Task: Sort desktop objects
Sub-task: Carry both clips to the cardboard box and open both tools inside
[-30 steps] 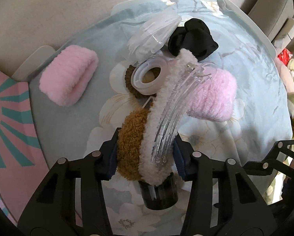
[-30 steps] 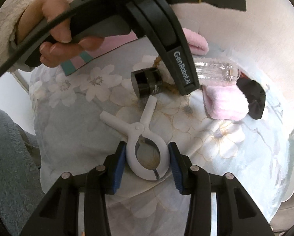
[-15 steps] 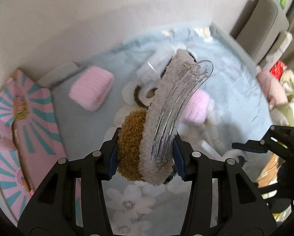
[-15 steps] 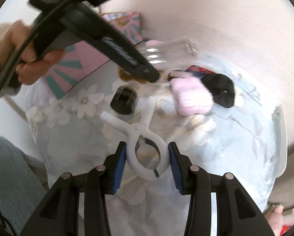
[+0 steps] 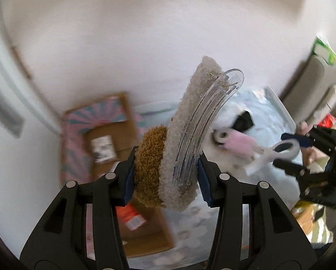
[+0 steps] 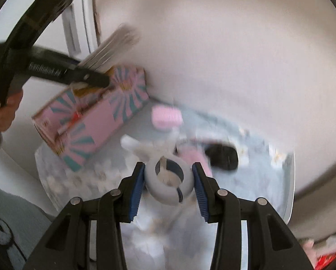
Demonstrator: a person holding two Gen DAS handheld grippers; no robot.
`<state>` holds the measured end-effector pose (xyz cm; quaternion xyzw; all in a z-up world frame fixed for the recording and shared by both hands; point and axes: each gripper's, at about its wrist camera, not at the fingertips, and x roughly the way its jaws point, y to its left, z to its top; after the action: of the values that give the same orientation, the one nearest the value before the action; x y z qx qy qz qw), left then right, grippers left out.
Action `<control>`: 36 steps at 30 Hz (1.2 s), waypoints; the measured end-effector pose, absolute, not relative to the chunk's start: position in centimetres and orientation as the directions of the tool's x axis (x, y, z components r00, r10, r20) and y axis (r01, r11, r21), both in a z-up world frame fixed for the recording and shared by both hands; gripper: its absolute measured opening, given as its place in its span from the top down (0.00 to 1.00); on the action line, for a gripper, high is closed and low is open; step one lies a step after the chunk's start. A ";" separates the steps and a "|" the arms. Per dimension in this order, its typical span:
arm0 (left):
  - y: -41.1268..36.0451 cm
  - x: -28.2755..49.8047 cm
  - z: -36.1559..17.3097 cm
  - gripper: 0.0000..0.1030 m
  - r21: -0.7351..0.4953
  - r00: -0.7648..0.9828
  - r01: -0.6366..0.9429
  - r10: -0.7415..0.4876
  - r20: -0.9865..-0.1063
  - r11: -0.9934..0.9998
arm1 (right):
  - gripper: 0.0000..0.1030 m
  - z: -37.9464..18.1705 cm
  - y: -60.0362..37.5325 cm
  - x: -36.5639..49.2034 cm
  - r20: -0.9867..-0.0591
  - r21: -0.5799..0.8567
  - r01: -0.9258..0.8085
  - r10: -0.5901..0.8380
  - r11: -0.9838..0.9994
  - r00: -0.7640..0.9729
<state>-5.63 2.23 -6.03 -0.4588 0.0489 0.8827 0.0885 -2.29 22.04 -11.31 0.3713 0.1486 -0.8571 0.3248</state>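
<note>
left tongs (image 5: pixel 165 175): clamped on a fuzzy hair clip (image 5: pixel 185 135), blue pads pressing both its sides.
fuzzy hair clip: brown tuft against the left pad, cream plush band in the middle, clear curved plastic comb part on the right; it sticks up and away from the tongs, in the air, above the open side of the pink box (image 5: pixel 114 144).
right tongs (image 6: pixel 169 177): clamped on the ring end of a white plastic clamp (image 6: pixel 169 180), one blue pad on each side of the ring.
white plastic clamp: held off the surface (image 6: pixel 269 180), its handles pointing away from the tongs; in the left wrist view it shows to the right of the pink box, blurred.
pink box: pink with teal sunburst rays, at the far left edge of the surface; its cardboard inside holds a small white item and something orange, both too blurred to name.
surface: covered in a pale blue floral cloth, blurred.
pink fluffy piece (image 6: pixel 166 118): on the cloth just right of the pink box.
black item (image 6: pixel 223 157): on the cloth, farther right of the pink box, shape unclear.
person's hand (image 6: pixel 3 110): grips the handle of the left tongs, left of the pink box.
</note>
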 end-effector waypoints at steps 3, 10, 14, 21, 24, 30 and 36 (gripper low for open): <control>-1.0 -4.7 -4.8 0.58 0.017 -0.587 -0.130 0.063 -0.807 -0.991 | 0.62 -10.0 19.5 -3.7 -0.723 0.003 0.699 -0.485 -0.715 -0.492; -7.6 -3.2 -6.6 0.57 -0.005 -0.559 0.024 -0.010 -0.829 -1.000 | 0.62 -7.7 10.5 -6.3 -0.691 0.009 0.804 -0.585 -0.594 -0.425; -8.7 -2.8 -8.7 0.57 -0.024 -0.536 0.062 -0.013 -0.844 -0.998 | 0.62 -6.7 5.7 -7.8 -0.681 0.046 0.842 -0.633 -0.537 -0.367; -10.0 -3.0 -12.5 0.57 -0.063 -0.476 0.113 0.002 -0.879 -0.992 | 0.62 -8.7 -1.9 -9.8 -0.740 0.030 0.880 -0.602 -0.475 -0.299; -10.5 -3.1 -13.7 0.57 -0.066 -0.456 0.131 -0.001 -0.890 -0.989 | 0.62 -10.5 -4.5 -10.6 -0.776 0.028 0.891 -0.572 -0.453 -0.266; -11.2 -2.7 -14.7 0.57 -0.080 -0.436 0.157 0.004 -0.900 -0.984 | 0.62 -13.4 -6.6 -11.8 -0.818 0.051 0.889 -0.530 -0.454 -0.223; -11.2 -3.3 -15.6 0.29 -0.117 -0.420 0.150 0.044 -0.906 -0.982 | 0.62 -15.0 -7.3 -12.8 -0.851 0.054 0.884 -0.485 -0.464 -0.203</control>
<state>-3.29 -11.22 -15.56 -0.5374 -0.0902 0.8379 -0.0318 -12.84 -7.35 -15.02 0.4295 0.2322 -0.7400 0.4625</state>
